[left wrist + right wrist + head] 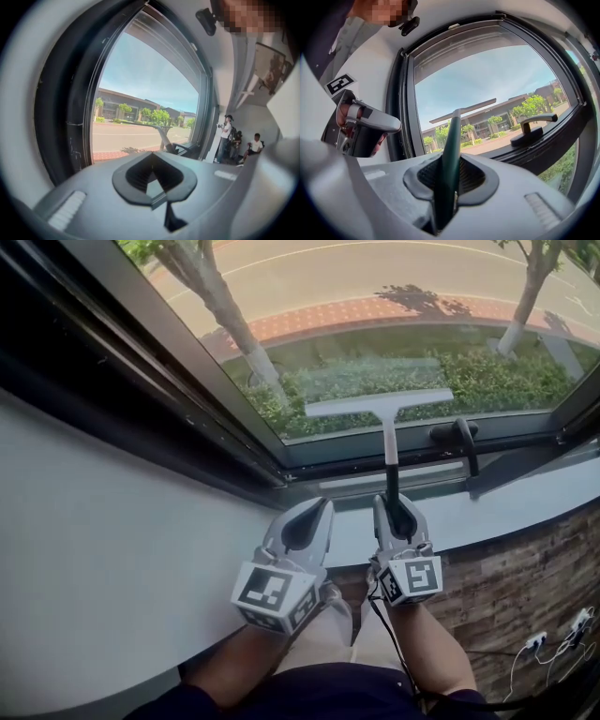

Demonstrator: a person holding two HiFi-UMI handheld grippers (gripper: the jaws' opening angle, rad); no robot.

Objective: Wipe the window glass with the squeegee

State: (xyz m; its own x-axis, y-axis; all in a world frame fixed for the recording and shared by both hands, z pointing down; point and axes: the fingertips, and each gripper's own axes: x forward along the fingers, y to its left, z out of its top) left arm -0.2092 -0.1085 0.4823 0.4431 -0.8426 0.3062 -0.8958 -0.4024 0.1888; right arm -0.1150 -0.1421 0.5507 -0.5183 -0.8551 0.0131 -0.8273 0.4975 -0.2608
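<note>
Being gripped low on its slim stem by the closed jaws of the right gripper (394,504), the squeegee (384,418), judged light and stiff, is held at the window glass (375,296) just left of the window handle (457,435), while the jaws of the left gripper (305,521) are seen together and empty, and bystanders (227,138) are shown only by the left gripper view.

Hard daylight poured through the window glass (375,296) ahead of the right hand-held gripper (394,512), leaving tree shadows (422,298) on the road beyond and the frame (141,343) dark. Both gripper views bowed at their black edges, and the squeegee handle (450,159) blurred up close.
</note>
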